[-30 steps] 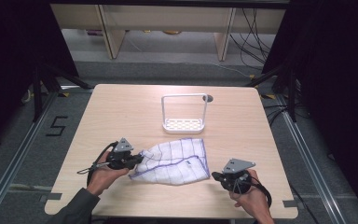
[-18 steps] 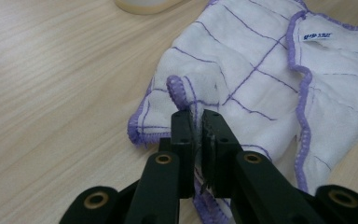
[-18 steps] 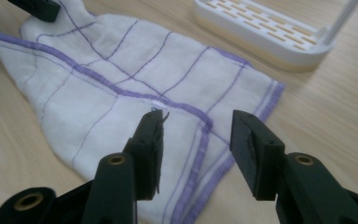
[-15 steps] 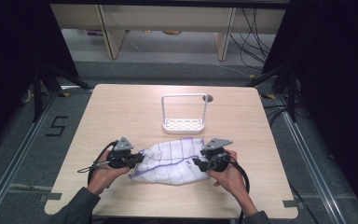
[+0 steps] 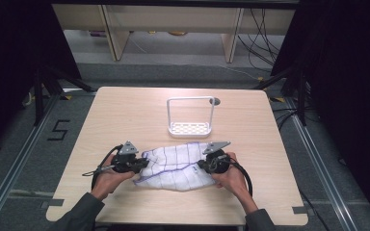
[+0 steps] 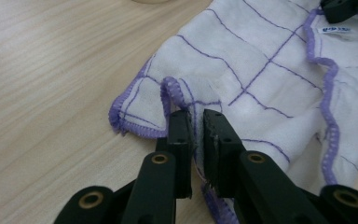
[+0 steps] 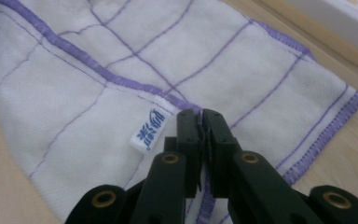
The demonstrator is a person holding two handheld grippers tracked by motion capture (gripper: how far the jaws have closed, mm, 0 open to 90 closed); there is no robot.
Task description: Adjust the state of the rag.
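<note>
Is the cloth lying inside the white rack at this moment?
No, the cloth lies flat on the table in front of the white rack, apart from it.

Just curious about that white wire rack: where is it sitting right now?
In the high view, the white wire rack stands upright mid-table, just beyond the purple-checked white cloth.

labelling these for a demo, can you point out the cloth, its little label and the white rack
cloth (image 5: 173, 166), high view, on its checked middle
label (image 7: 148, 130), right gripper view, on its blue print
white rack (image 5: 189, 128), high view, on its perforated base
</note>
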